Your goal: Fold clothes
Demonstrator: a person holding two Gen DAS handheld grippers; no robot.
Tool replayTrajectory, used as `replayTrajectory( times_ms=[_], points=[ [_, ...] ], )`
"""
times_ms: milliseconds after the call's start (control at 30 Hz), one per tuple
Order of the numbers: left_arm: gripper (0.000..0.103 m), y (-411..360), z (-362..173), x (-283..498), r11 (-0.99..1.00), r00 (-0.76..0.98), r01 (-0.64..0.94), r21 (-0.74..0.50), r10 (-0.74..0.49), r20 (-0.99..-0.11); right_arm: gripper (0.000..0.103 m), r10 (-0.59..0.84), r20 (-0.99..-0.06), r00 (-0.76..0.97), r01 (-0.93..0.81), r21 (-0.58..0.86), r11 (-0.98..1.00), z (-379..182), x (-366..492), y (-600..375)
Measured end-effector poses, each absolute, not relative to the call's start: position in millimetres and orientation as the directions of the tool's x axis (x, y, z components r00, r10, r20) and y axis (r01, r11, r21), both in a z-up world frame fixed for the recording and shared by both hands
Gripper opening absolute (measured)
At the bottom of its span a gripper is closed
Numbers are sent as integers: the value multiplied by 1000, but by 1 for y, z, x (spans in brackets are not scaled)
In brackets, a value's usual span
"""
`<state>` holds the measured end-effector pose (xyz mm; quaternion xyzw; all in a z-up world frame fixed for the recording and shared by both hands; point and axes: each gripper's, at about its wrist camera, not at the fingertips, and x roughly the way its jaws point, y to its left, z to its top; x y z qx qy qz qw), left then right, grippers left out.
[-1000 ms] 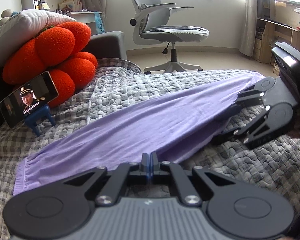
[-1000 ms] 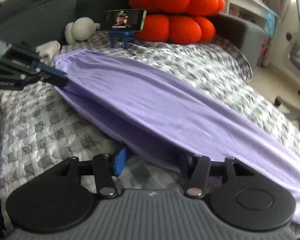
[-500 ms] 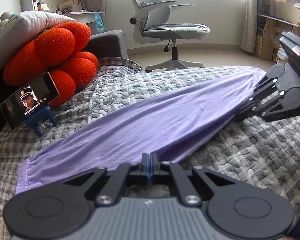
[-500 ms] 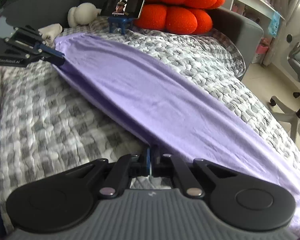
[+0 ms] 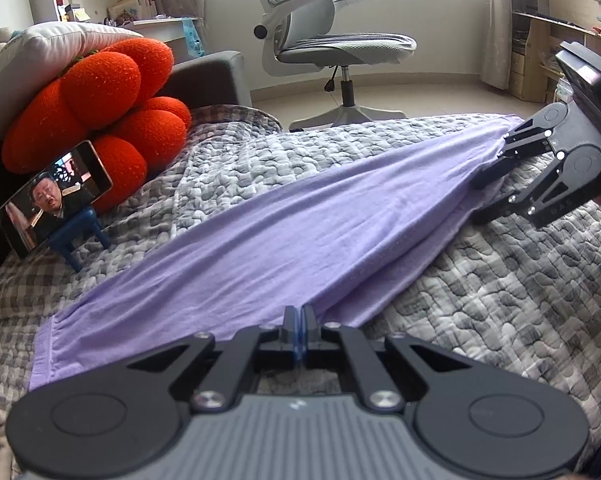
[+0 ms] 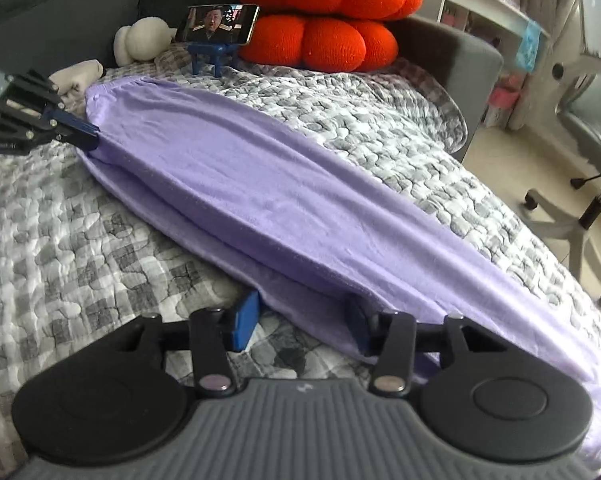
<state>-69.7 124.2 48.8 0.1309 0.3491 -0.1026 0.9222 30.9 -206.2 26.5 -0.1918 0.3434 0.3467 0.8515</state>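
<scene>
A long purple garment (image 5: 284, 216) lies stretched across a grey checked quilt (image 5: 520, 300) on a bed, folded lengthwise so that one layer rests on another. Its upper layer stops short along the near long edge, leaving a strip of the lower layer showing on the side toward the two tools.

The left tongs (image 5: 299, 326) are pressed together, pinching the near edge of the garment close to its wider end; the gathered hem of that end (image 5: 44, 344) lies flat on the quilt just to the left. In the right wrist view the same left tongs (image 6: 86, 136) grip the cloth at its far corner, fingers tight together.

The right tongs (image 6: 302, 320) are spread, with the near edge of the garment lying between the two blue pads; the pad on the left (image 6: 244, 320) sits on bare quilt and the other is partly covered by cloth. From the left wrist view the right tongs (image 5: 488, 196) show their fingers apart at the narrow end of the garment.

The quilt is bare on the near side of the garment, between the two tools. Beyond the garment, a phone (image 5: 54, 198) leans on a small blue stand (image 5: 78, 236) in front of a red cushion (image 5: 100, 116), near the wide end. A grey office chair (image 5: 332, 44) stands on the floor past the bed's far edge.
</scene>
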Motion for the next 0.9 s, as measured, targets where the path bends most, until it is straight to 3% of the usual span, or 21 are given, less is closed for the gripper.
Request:
replayTrajectory(
  times_ms=[133, 267, 333, 500, 900],
  points=[
    [1, 124, 48, -71, 942, 733, 284, 177, -94, -673, 39, 465, -732, 498, -740, -81, 667, 29, 33, -213],
    [1, 122, 45, -71, 939, 727, 289, 185, -89, -681, 7, 459, -733, 501, -744, -93, 662, 29, 34, -215],
    [1, 121, 44, -72, 939, 726, 287, 187, -86, -683, 2, 448, -728, 519, -741, -121, 660, 28, 32, -214],
    [1, 121, 43, -77, 937, 723, 292, 191, -86, -685, 1, 434, -717, 545, -728, -149, 669, 28, 16, -220],
    [2, 118, 34, -83, 927, 703, 323, 193, -98, -705, 2, 470, -679, 564, -679, -58, 731, 24, 15, -232]
  ],
)
